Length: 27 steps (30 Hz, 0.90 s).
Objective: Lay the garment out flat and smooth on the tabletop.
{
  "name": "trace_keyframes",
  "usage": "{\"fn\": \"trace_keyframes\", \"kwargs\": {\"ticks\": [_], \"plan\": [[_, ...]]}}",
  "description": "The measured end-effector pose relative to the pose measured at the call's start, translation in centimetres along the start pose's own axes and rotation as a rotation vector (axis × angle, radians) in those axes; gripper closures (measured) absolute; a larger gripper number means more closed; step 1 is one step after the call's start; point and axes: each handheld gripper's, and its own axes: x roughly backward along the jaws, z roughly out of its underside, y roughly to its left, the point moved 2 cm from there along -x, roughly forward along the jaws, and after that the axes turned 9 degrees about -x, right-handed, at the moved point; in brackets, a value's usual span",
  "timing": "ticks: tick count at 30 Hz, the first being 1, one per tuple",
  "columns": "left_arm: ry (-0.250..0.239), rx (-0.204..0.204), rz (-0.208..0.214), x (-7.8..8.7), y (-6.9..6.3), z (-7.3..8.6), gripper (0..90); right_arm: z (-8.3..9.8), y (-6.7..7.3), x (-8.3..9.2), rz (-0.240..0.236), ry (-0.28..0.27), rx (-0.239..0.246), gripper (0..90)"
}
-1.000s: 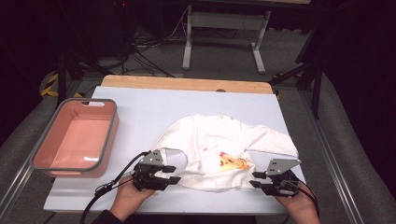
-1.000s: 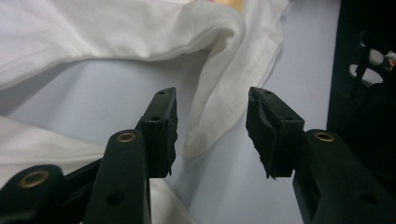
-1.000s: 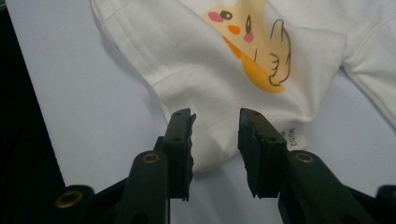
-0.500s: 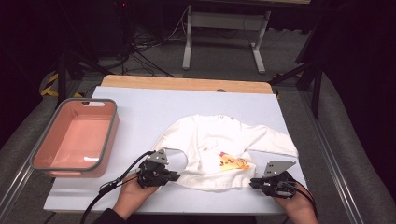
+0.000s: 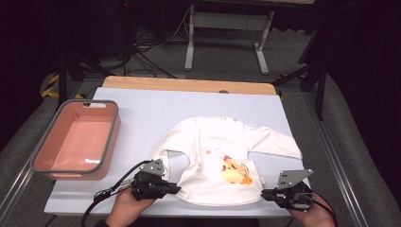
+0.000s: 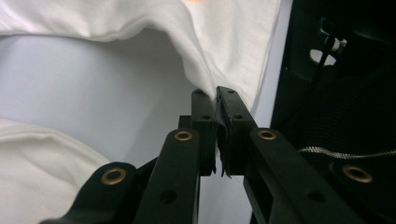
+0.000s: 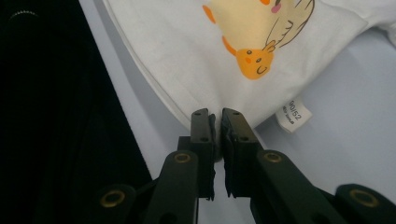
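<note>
Item: white long-sleeved cotton baby shirt with yellow chick print point(image 5: 222, 161), lying flat on the white table mat point(image 5: 142, 113), right of the pink plastic bin point(image 5: 75, 139). Left gripper point(image 5: 176, 188) and right gripper point(image 5: 263, 194), jaws having just closed, each pinching the shirt's near hem corners.

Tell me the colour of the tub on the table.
The tub is salmon pink with a grey rim, clearest in the high view.

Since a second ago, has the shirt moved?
Yes. The shirt has spread out flatter and wider across the table; its right sleeve now reaches nearer the table's right edge.
</note>
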Motion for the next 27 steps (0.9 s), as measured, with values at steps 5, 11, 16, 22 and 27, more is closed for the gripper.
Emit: {"fn": "trace_keyframes", "kwargs": {"ticks": [5, 11, 16, 22, 27], "plan": [[0.026, 0.005, 0.028, -0.2, -0.4, 0.4, 85.0, 0.6, 0.4, -0.1, -0.021, 0.04, -0.007, 83.5], [0.031, 0.022, 0.025, -0.1, 0.0, 0.6, 66.8, 0.7, 0.4, -0.3, -0.036, 0.069, 0.016, 68.7], [-0.02, 0.041, -0.047, 1.2, 0.7, 0.4, 55.1, -0.3, 0.4, 0.5, 0.022, -0.015, 0.038, 56.0], [-0.093, 0.087, -0.14, 3.2, 1.8, 0.8, 49.4, -1.8, 0.1, 0.8, 0.069, -0.12, 0.047, 48.6], [-0.088, 0.121, -0.238, 4.3, 2.5, 1.6, 46.3, -3.1, -0.5, 0.8, 0.079, -0.216, 0.038, 41.8]]}}
